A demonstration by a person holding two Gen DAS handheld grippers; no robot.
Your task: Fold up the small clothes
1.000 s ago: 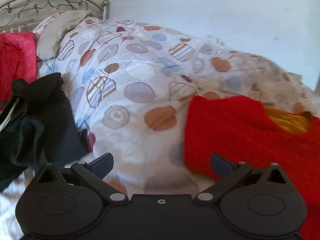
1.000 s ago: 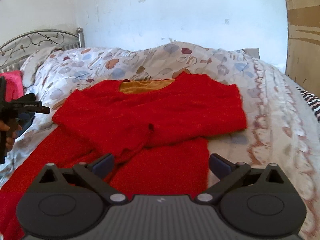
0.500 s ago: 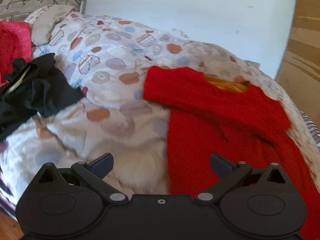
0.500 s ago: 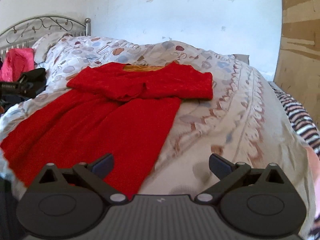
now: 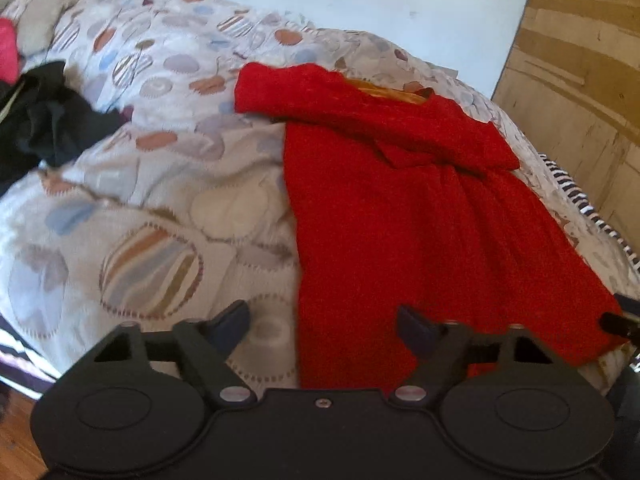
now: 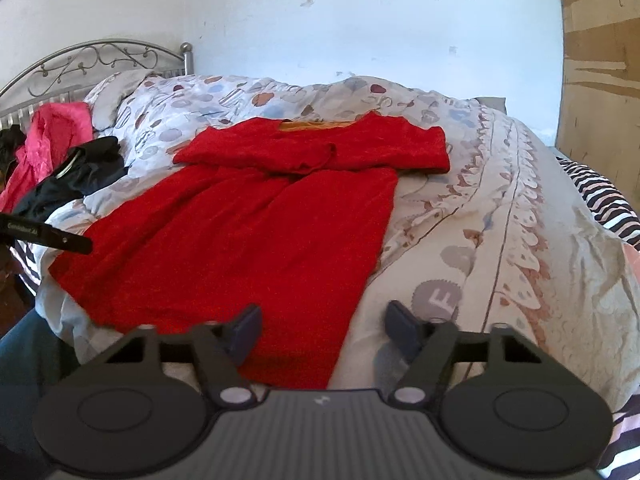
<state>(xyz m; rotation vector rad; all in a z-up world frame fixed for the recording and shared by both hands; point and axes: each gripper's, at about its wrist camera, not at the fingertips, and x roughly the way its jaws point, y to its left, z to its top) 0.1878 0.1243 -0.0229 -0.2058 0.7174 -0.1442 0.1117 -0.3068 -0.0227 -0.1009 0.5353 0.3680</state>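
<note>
Patterned quilt (image 6: 500, 208) carries a red dress (image 6: 256, 224) ahead of both tongs: left gripper (image 5: 324, 322) and right gripper (image 6: 324, 322), jaws just narrowing, partly apart over its hem corners, gripping nothing.

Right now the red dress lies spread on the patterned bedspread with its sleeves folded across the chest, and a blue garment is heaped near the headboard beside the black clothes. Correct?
Not quite. The heaped garment by the headboard is pink, not blue, as the right wrist view shows. The rest holds: the red dress lies on the bedspread, sleeves across the chest, black clothes alongside.

left gripper (image 5: 323, 322): matte black body, round hubs, silver pivot screws | right gripper (image 6: 323, 320): ribbed grey top plate, dark blue-grey pads
</note>
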